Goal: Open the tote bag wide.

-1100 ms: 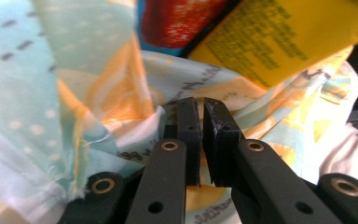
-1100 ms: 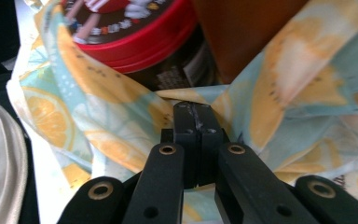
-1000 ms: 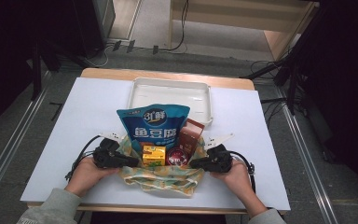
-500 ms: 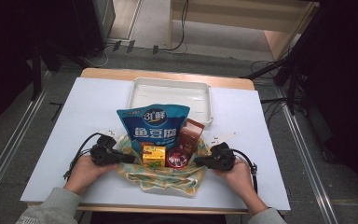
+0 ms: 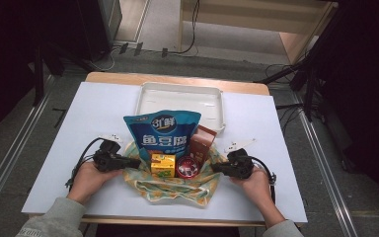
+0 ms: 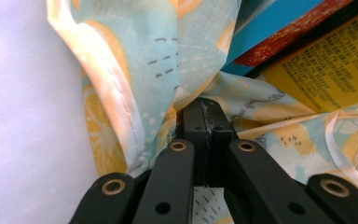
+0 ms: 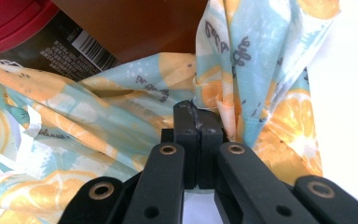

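While the fruit-print cloth bag (image 5: 170,185) is lying at the near middle of the white table (image 5: 79,118), the left gripper (image 5: 131,162) and right gripper (image 5: 217,168) are each clamping an opposite edge of it, jaws pressed together on fabric; blue snack pouch (image 5: 162,133), yellow box (image 5: 162,164), brown carton (image 5: 202,145) and red-lidded jar (image 5: 187,168) are standing inside.

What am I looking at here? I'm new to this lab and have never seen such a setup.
A person sits at a white table, holding a hand-operated tool with two black tongs in each hand: the left tongs and the right tongs. One picture comes from a camera overhead; the other two from cameras riding on the tools. On the table lies a fruit-print cloth bag with a blue snack pouch, a yellow box, a brown carton and a red-lidded jar. Behind is a white tray. Both tongs are pinched shut on the bag's fabric.
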Available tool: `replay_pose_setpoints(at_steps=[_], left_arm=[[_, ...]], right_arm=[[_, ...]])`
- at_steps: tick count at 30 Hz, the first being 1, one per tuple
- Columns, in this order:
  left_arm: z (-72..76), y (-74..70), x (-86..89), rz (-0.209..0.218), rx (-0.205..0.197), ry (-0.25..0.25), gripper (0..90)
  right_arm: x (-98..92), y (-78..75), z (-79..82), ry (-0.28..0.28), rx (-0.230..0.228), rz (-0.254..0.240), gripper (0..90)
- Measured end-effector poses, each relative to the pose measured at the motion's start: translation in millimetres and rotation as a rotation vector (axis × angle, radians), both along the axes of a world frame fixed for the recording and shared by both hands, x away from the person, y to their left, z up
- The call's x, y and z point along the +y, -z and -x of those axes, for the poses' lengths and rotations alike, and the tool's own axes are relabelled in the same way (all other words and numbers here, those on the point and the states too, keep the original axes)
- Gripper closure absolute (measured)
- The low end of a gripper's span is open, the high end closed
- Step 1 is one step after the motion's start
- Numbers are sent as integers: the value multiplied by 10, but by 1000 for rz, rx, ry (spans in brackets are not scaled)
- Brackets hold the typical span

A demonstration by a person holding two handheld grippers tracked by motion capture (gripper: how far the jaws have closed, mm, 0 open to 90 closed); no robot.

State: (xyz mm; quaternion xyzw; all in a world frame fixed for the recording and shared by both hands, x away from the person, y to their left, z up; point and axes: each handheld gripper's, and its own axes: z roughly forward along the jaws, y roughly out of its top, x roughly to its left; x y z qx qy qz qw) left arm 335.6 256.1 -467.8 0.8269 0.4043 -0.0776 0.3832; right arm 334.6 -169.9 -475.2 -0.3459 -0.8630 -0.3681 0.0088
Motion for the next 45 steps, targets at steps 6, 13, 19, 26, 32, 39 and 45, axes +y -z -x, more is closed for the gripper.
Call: replay_pose_setpoints(at_steps=[6,13,19,26,32,39,45], left_arm=[[-4,-7,59,-5,-3,-18,900],[-12,-14,84,-5,5,-29,900],[-17,-17,96,8,17,-34,900],[56,-153,54,3,-51,20,876],[108,-280,50,29,-71,32,872],[87,-417,43,46,-78,43,868],[37,-508,105,54,-76,33,868]], right_arm=[[-13,9,9,12,3,-8,900],[-7,-4,3,17,-25,14,900],[-6,-11,-18,23,0,9,900],[-34,-110,21,2,-12,-68,900],[-26,-270,76,-18,-39,-104,900],[-19,-441,95,-23,-40,-140,900],[-74,-586,55,-19,-67,-149,900]])
